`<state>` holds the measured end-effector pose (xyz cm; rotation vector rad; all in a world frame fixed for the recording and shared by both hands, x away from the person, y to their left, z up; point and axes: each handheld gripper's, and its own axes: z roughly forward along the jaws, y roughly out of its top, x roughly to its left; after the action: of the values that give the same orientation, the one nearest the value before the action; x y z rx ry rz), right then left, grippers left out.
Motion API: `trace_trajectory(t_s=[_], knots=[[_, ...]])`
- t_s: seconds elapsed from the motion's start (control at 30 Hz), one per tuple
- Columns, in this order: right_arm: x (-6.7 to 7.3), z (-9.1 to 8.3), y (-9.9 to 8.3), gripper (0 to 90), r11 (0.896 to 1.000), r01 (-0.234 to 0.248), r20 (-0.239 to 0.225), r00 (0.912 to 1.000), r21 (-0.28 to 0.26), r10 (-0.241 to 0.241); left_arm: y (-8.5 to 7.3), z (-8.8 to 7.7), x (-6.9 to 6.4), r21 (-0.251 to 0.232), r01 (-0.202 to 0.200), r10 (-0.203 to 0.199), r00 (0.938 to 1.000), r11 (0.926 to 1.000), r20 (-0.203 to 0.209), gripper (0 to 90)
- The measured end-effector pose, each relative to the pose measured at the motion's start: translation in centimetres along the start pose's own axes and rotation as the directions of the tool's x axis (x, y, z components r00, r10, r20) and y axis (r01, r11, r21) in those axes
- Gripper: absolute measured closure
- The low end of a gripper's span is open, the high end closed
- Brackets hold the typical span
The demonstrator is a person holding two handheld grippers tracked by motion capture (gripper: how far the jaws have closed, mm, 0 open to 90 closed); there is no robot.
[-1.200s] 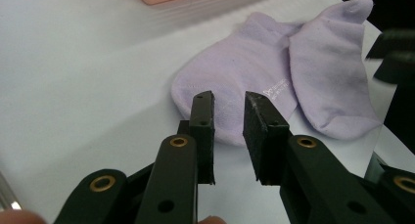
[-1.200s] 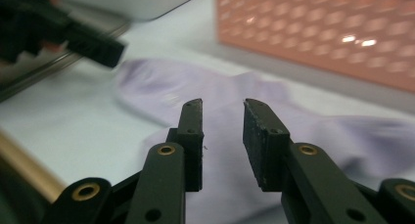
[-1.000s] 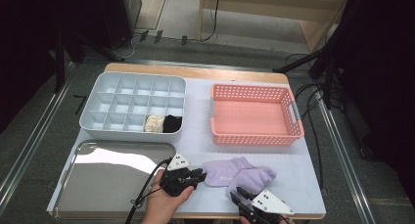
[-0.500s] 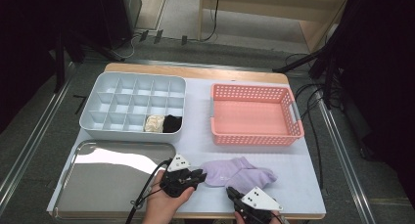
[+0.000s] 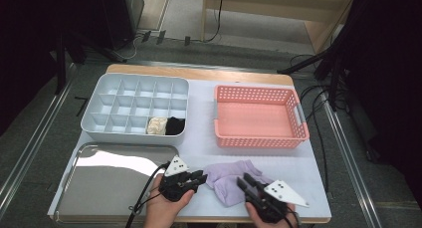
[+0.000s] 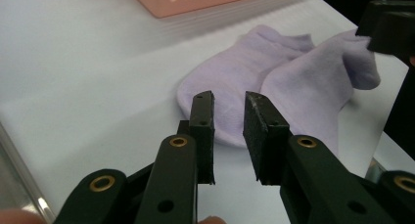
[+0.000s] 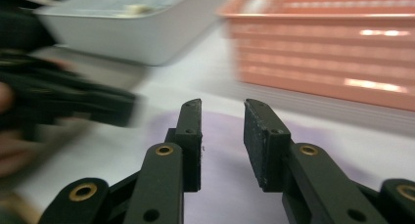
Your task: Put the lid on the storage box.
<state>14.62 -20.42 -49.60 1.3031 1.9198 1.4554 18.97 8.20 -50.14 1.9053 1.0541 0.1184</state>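
Two lavender socks (image 5: pixel 230 177) lie overlapping near the table's front edge, seen close in the left gripper view (image 6: pixel 279 84). My left gripper (image 5: pixel 201 177) rests just left of them, its jaws (image 6: pixel 229 99) slightly apart with nothing between, pointing at the nearer sock's toe. My right gripper (image 5: pixel 247 182) hovers at the socks' right side. It has just been opening, and its jaws (image 7: pixel 222 106) now stand apart over lavender cloth (image 7: pixel 220 136) without pinching it. The right gripper view is blurred by motion.
A grey compartment box (image 5: pixel 134 135) at back left holds a cream roll (image 5: pixel 158 125) and a black roll (image 5: pixel 174 125). An empty pink basket (image 5: pixel 259 91) stands at back right. A shiny steel tray (image 5: pixel 99 188) lies at front left, beside my left hand.
My right gripper has shifted a little forward and up over the socks. The left gripper and the socks have kept still.
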Motion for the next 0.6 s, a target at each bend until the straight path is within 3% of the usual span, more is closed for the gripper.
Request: trace_trajectory(t_s=[0.07, 0.17, 0.3, 0.4, 0.53, 0.6], knots=[[-1.6, -0.9, -0.4, 67.5, 1.0, -0.013, 0.056, 0.9983, 0.012, 0.012, 0.0, 0.0, -0.4, -0.002, -0.002, 0.002, 0.9999, 1.0, 0.015, 73.8], [-4.0, -1.8, -1.2, 65.4, 0.998, -0.023, 0.148, 0.9889, 0.061, 0.014, -0.1, 0.4, -1.0, 0.011, -0.019, 0.018, 0.9992, 0.9998, 0.036, 72.0], [-5.9, -2.2, -2.2, 59.8, 0.989, -0.113, 0.195, 0.9764, 0.092, 0.093, -0.2, 1.1, -1.5, 0.037, -0.03, 0.028, 0.9975, 0.9989, 0.065, 67.1], [-6.4, -2.2, -2.4, 58.5, 0.984, -0.163, 0.173, 0.9738, 0.078, 0.147, -0.3, 1.4, -1.8, 0.051, -0.03, 0.025, 0.9963, 0.9983, 0.082, 61.7], [-6.0, -1.9, -2.6, 59.8, 0.98, -0.161, 0.144, 0.9791, 0.119, 0.144, -0.4, 1.8, -1.9, 0.078, -0.027, 0.02, 0.9958, 0.9966, 0.089, 60.3], [-5.7, -1.4, -2.8, 66.1, 0.974, -0.157, 0.114, 0.9837, 0.163, 0.139, -0.3, 2.1, -2.0, 0.114, -0.044, 0.031, 0.9939, 0.9925, 0.106, 62.0]])
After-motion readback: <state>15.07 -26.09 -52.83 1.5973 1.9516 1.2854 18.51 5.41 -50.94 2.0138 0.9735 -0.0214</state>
